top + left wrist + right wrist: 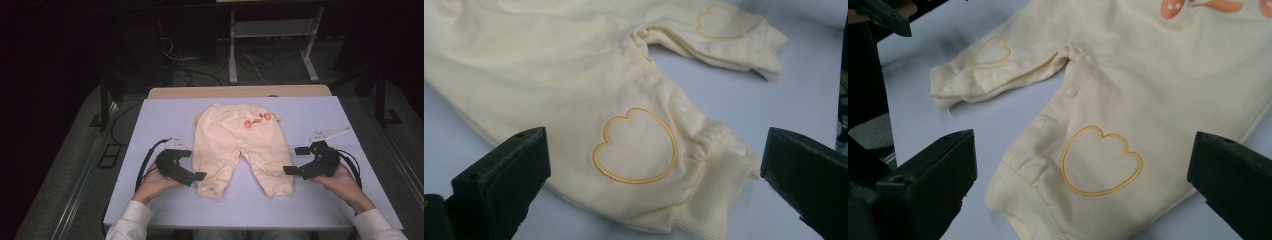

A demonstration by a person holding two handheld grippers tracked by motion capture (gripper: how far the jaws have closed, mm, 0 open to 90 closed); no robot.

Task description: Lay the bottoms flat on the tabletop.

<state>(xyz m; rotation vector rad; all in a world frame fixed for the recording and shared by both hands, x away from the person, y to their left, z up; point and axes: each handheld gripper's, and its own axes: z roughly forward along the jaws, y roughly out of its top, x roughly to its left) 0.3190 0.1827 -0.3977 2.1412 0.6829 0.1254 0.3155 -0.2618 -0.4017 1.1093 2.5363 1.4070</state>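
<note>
One pair of pale yellow baby trousers (240, 147) lies flat in the middle of the table (320, 112), waist away from the person, its two legs splayed toward them. Each leg carries one stitched heart outline, two in all (635, 146) (1101, 160), and a small orange motif (257, 120) sits near the waistband; its exact design is hard to read from above. A row of snaps runs along the inner seams.

The left gripper (194, 164) stands just beside the cuff of the left leg, jaws spread wide and holding nothing; the ribbed cuff (719, 185) lies between them in the left gripper view, untouched. The right gripper (296, 160) mirrors it at the other leg, likewise released, its jaws open around the hem (1023, 210).

The work in hand looks like laying out or folding the garment. To do it well, each gripper should probably pinch its cuff at the ribbing, where the cloth is thickest, and both should lift together so the legs stay even.

Two grippers, two hands, one garment.
</note>
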